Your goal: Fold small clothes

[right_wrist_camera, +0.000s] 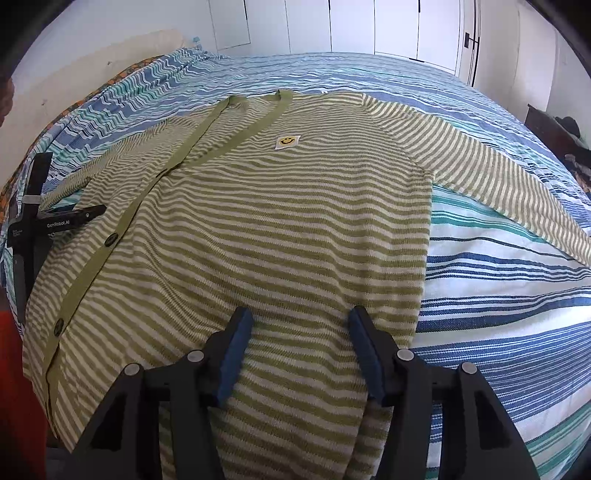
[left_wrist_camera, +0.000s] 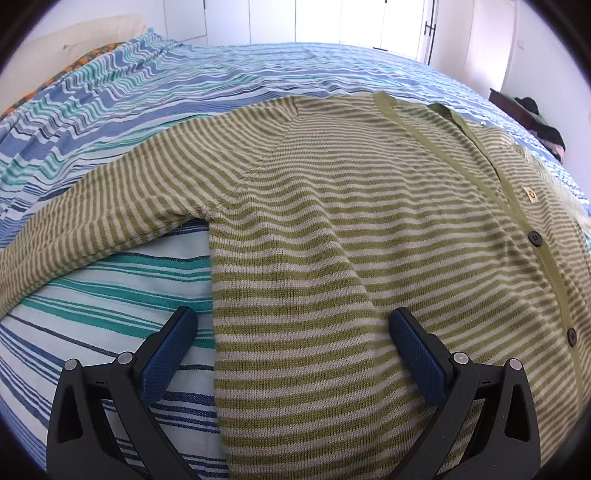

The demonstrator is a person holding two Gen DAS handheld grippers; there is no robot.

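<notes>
A green and cream striped cardigan [left_wrist_camera: 332, 229] lies flat on the bed, front up, buttoned, with both sleeves spread out. It also shows in the right wrist view [right_wrist_camera: 280, 221], with a smiley patch [right_wrist_camera: 287, 141] on the chest. My left gripper [left_wrist_camera: 291, 332] is open and empty, straddling the cardigan's left side edge near the hem. My right gripper [right_wrist_camera: 301, 328] is open and empty over the lower right part of the cardigan. The left gripper's body [right_wrist_camera: 48, 221] shows at the left edge of the right wrist view.
The bed carries a blue, teal and white striped cover [left_wrist_camera: 110, 295] [right_wrist_camera: 498, 295]. A cream headboard or pillow [left_wrist_camera: 74, 48] lies at the far left. White wardrobe doors [right_wrist_camera: 369, 26] stand behind the bed. Dark clothes [left_wrist_camera: 543, 122] lie on furniture at the right.
</notes>
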